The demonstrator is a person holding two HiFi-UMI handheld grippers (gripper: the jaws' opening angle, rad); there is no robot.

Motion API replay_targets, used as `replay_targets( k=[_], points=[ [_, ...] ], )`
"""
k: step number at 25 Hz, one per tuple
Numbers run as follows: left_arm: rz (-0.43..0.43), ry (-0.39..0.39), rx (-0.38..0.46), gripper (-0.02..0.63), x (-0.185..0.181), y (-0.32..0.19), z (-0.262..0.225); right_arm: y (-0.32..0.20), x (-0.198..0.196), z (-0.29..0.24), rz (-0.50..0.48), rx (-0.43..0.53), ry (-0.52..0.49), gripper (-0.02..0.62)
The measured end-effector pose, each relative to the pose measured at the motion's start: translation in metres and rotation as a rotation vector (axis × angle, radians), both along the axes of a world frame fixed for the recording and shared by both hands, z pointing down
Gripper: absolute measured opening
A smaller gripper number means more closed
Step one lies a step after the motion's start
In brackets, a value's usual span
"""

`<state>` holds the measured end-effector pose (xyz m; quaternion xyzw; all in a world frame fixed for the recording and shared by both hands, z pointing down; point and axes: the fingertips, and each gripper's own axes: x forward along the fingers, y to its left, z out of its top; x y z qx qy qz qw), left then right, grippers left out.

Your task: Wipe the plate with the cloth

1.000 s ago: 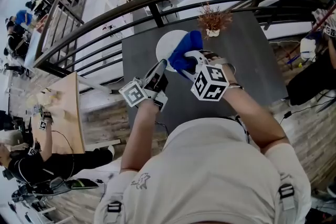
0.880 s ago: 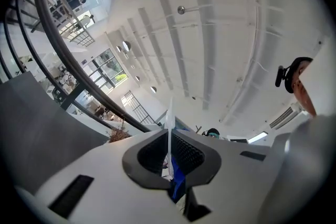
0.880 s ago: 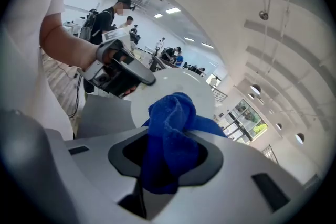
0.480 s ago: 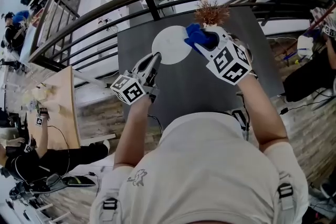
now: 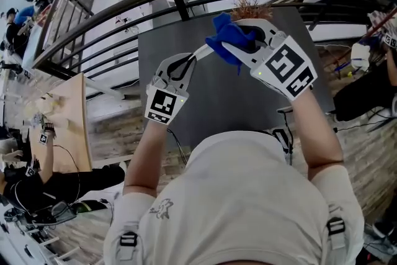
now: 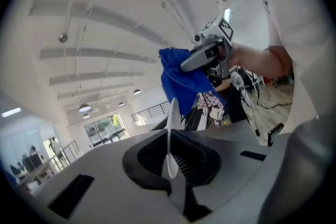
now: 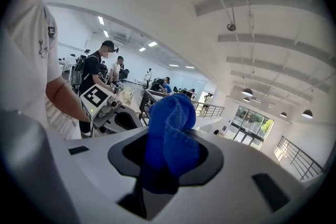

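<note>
My left fingers (image 5: 188, 61) pinch the plate (image 6: 170, 131) on edge, clear of the surface (image 5: 217, 102). My right fingers (image 5: 246, 51) grip the cloth (image 7: 170, 134) at its rim. I judge the wiping barely begun.

Pt. of plate (image 5: 201, 51) behind cloth (image 5: 226, 37)

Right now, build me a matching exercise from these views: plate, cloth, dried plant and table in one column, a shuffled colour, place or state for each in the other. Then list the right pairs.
Column one:
1. plate
2. cloth
3. dried plant
4. table

Column two:
A. blue, bunched in the right gripper
B. dark grey, spread below both grippers
C. white, held edge-on in the left gripper, off the table
D. at the table's far edge, by the railing

Pairs: 1-C, 2-A, 3-D, 4-B.
</note>
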<state>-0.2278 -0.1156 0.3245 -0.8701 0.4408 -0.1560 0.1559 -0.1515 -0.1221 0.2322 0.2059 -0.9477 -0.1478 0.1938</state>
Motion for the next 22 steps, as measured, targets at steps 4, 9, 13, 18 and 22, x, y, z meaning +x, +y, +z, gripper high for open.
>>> replay_targets(
  k=[4, 9, 13, 18, 22],
  points=[
    [-0.009, -0.237, 0.131, 0.019, 0.011, 0.002, -0.010, 0.007, -0.011, -0.022, -0.040, 0.014, -0.028, 0.132],
    [0.000, -0.440, 0.277, 0.019, 0.033, 0.004, -0.024, 0.015, -0.025, -0.033, -0.079, 0.062, 0.005, 0.133],
    [-0.006, -0.537, 0.385, 0.020, 0.040, 0.007, -0.036, 0.023, -0.041, -0.035, -0.112, 0.080, 0.025, 0.133],
    [-0.033, -0.643, 0.570, 0.020, 0.042, 0.021, -0.059, 0.033, -0.052, -0.002, -0.180, -0.032, 0.095, 0.132],
    [-0.017, -0.714, 0.648, 0.020, 0.034, 0.032, -0.057, 0.025, -0.031, 0.014, -0.186, -0.184, 0.078, 0.132]
  ],
)
